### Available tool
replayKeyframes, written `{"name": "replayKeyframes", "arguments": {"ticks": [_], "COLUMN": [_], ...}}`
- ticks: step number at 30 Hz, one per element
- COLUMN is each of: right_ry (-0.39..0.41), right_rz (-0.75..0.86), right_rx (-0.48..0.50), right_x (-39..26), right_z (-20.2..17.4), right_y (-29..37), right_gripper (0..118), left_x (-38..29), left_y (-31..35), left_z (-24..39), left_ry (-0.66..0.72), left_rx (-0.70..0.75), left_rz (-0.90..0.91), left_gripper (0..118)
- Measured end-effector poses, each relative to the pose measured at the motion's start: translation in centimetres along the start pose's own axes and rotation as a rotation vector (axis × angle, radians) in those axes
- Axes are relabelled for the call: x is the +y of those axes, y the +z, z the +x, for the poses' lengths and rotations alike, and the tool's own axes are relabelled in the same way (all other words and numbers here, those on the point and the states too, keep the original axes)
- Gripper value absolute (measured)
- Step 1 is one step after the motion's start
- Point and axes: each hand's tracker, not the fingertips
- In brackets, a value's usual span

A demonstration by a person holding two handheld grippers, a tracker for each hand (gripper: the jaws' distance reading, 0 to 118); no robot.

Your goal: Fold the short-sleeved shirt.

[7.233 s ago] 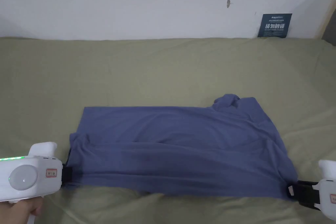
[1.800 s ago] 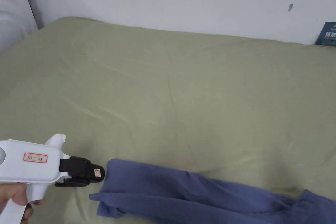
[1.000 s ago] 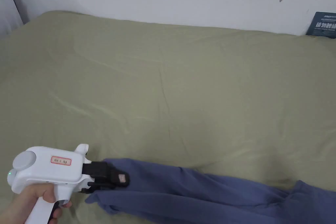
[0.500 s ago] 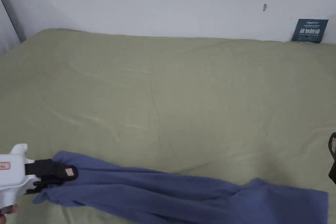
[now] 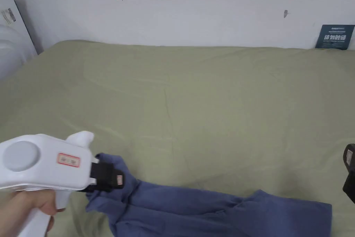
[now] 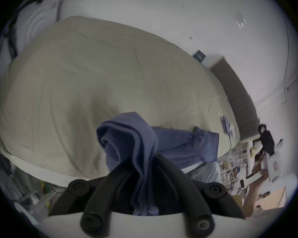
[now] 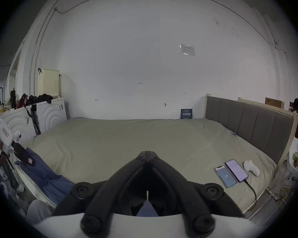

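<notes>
I see the bed (image 5: 208,92) under its green sheet. The blue shirt (image 5: 215,210) lies bunched along its near edge. My left gripper (image 5: 116,180) is clamped on the shirt's lifted end; my right gripper (image 7: 147,153) is closed, empty.

Left tongs (image 5: 116,180) now lifting shirt (image 5: 222,213) end; cloth bunched beneath.

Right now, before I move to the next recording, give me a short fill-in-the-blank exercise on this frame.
1. The blue shirt lies on a bed covered in a ____ sheet.
2. The left gripper is shut on the ____.
3. The right gripper has its fingers ____.
4. Two ____ lie side by side near the headboard.

Missing words: green; shirt; closed; phones
</notes>
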Motion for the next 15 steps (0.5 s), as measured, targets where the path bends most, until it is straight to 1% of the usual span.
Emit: {"name": "replayKeyframes", "arguments": {"ticks": [3,4,5,6,8,9,10,11,12,13,15], "right_ry": [-0.023,-0.032,-0.038,-0.040,-0.047,-0.052,-0.057,-0.058,-0.060,-0.063,-0.067], "right_rz": [-0.014,-0.014,-0.015,-0.017,-0.013,-0.017,-0.023,-0.025,-0.026,-0.032,-0.041], "right_rx": [-0.011,-0.015,-0.021,-0.024,-0.042,-0.042,-0.042,-0.049,-0.054,-0.059,-0.061], "right_x": [-0.3,-0.4,-0.5,-0.7,-1.0,-1.1,-1.2,-1.3,-1.4,-1.5,-1.7], "right_z": [0.9,1.2,1.5,1.7,2.2,2.4,2.6,2.7,2.9,3.1,3.4], "right_y": [0.4,0.5,0.7,0.7,1.0,1.0,1.1,1.1,1.1,1.1,1.1], "right_gripper": [2,2,2,2,2,2,2,2,2,2,2], "left_x": [-0.1,-0.1,-0.2,-0.2,-0.2,-0.3,-0.5,-0.7,-0.9,-1.2,-1.5], "left_y": [-3.1,-4.5,-5.8,-7.6,-11.1,-12.6,-14.1,-15.3,-16.5,-17.8,-18.2], "left_z": [4.8,6.3,7.4,8.2,10.1,10.8,11.9,12.5,13.2,13.6,14.5], "left_ry": [-0.122,-0.134,-0.109,-0.139,-0.154,-0.156,-0.176,-0.185,-0.218,-0.226,-0.221], "left_rx": [0.048,0.063,0.029,0.033,0.075,0.063,0.058,0.047,0.019,-0.003,-0.080], "left_rz": [-0.054,-0.087,-0.108,-0.136,-0.146,-0.162,-0.179,-0.188,-0.199,-0.224,-0.231], "left_gripper": [7,7,7,7,7,7,17,49,94,118,112]}}
